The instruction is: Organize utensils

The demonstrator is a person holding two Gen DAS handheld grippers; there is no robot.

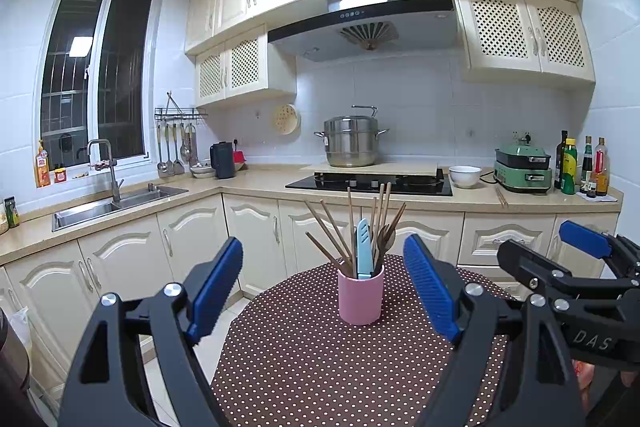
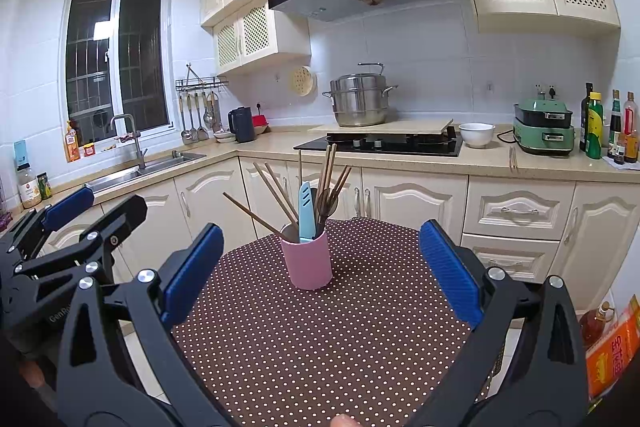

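A pink cup (image 1: 361,294) stands upright on a small table under a brown polka-dot cloth (image 1: 320,367), set toward the table's far side yet well in from its far edge. Out of the cup fan wooden chopsticks (image 1: 328,231), a light blue sheathed knife (image 1: 363,247) and what looks like a dark spoon or fork (image 1: 386,237), though the view is too small to say which. The chopsticks lean outward past the cup's rim, mostly to the left.

The left gripper (image 1: 322,291) hangs over the near part of the table with its blue pads spread wide, nothing between them, the cup ahead and apart from both pads. The right gripper (image 2: 320,269) is likewise spread and empty, with the cup ahead of it and nearer its left pad. The two grippers sit side by side, close together, each showing at the edge of the other's view.

The cloth around the cup is bare on every side. Beyond the far table edge a strip of floor separates the table from the cream base cabinets (image 1: 256,231). The countertop (image 1: 256,183) above them carries a sink (image 1: 116,203), a black hob (image 1: 368,183) and a steel pot (image 1: 351,143).
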